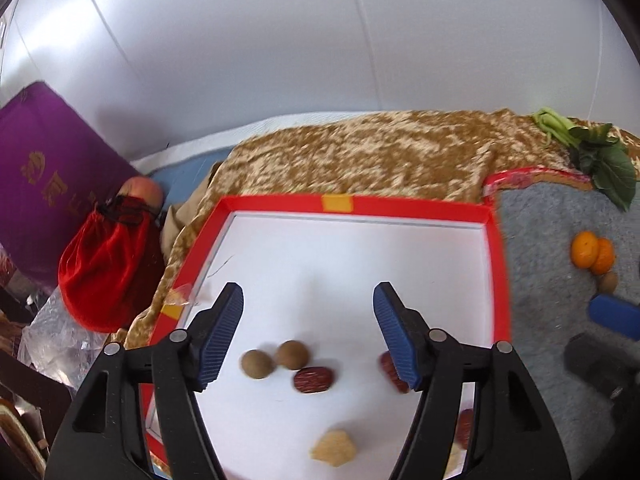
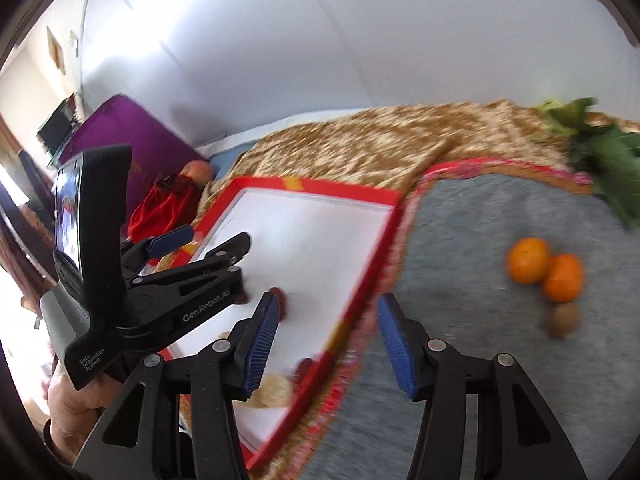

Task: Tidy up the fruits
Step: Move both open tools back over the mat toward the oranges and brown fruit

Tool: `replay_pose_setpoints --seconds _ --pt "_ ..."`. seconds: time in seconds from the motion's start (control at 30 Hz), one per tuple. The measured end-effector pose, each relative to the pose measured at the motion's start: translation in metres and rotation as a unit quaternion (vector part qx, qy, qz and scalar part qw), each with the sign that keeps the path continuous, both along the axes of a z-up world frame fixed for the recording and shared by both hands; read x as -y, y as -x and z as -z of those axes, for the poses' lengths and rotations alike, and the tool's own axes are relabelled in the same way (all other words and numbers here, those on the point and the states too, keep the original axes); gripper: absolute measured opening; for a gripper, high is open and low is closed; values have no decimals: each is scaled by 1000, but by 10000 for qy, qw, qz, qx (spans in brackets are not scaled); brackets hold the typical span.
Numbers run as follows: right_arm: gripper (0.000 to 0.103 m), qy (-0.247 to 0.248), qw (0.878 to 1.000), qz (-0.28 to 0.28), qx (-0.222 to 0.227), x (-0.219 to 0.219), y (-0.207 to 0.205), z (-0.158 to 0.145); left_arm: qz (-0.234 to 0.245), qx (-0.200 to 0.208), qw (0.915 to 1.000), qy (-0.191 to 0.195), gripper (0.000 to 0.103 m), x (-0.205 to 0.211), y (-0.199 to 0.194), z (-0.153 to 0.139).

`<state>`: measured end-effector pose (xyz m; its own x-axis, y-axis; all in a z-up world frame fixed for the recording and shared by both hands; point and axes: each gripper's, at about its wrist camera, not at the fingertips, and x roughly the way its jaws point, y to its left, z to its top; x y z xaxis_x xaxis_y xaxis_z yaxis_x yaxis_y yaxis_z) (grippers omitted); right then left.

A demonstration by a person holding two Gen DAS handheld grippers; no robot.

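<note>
A red-rimmed white tray (image 1: 412, 204) holds two brown longans (image 1: 274, 359), red dates (image 1: 314, 379) and a pale yellow lump (image 1: 333, 449). My left gripper (image 1: 308, 332) is open and empty above the tray, over the longans and dates. Two oranges (image 2: 545, 271) and a brown longan (image 2: 563, 319) lie on the grey mat (image 2: 480, 360) to the right of the tray (image 2: 384, 216). My right gripper (image 2: 326, 344) is open and empty, over the tray's right rim and the mat's edge. The left gripper's body (image 2: 180, 280) shows in the right wrist view.
A red velvet pouch (image 1: 104, 268) with an apple (image 1: 142, 192) behind it sits left of the tray, next to a purple box (image 1: 44, 168). Leafy greens (image 1: 592, 152) lie at the back right. A gold patterned cloth (image 1: 360, 152) covers the surface behind the tray.
</note>
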<state>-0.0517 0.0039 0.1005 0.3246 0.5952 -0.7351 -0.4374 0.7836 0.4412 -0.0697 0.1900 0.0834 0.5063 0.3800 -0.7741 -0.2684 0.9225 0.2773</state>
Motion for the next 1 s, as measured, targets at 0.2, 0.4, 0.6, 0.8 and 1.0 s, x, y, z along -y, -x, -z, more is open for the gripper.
replay_pose_setpoints --seconds 0.2,0.4,0.6,0.8,1.0 --pt "58 -46 9951 988 34 86 6 -21 802 171 9966 19 68 68 -17 -7" --pt "59 -26 9815 1871 414 178 53 -43 1594 659 9846 269 68 133 0 -20" --pt "59 54 9646 2598 439 252 105 -52 1924 911 9762 410 68 185 20 -16" --pt "59 -45 9529 2994 481 283 111 -69 2642 1266 9560 151 68 218 62 -25" --pt "63 -236 9517 2946 834 270 56 -86 3258 1343 9359 -29 73 228 68 -18"
